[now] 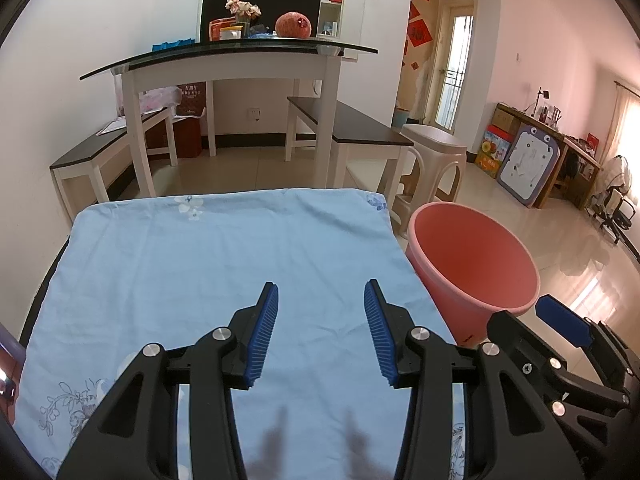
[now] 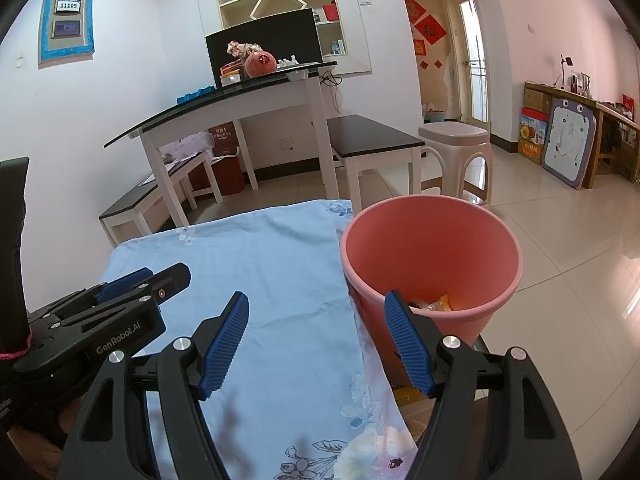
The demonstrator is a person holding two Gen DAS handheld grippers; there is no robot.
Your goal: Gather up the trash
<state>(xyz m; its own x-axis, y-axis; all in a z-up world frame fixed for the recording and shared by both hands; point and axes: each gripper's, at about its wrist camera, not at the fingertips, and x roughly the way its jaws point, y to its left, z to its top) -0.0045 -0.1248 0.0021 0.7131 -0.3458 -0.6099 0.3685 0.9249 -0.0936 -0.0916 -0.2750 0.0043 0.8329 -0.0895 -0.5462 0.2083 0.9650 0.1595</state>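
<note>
The round pink plastic bin (image 2: 432, 256), wrappers inside, stood just right of the blue cloth-covered bench (image 2: 260, 280), nearer the right gripper (image 2: 316, 340); both it and the left gripper (image 1: 321, 334) were spread, empty.

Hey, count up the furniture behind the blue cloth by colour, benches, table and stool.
Dark-topped benches: 2
Glass-topped white table: 1
Beige plastic stool: 1
Total: 4
</note>
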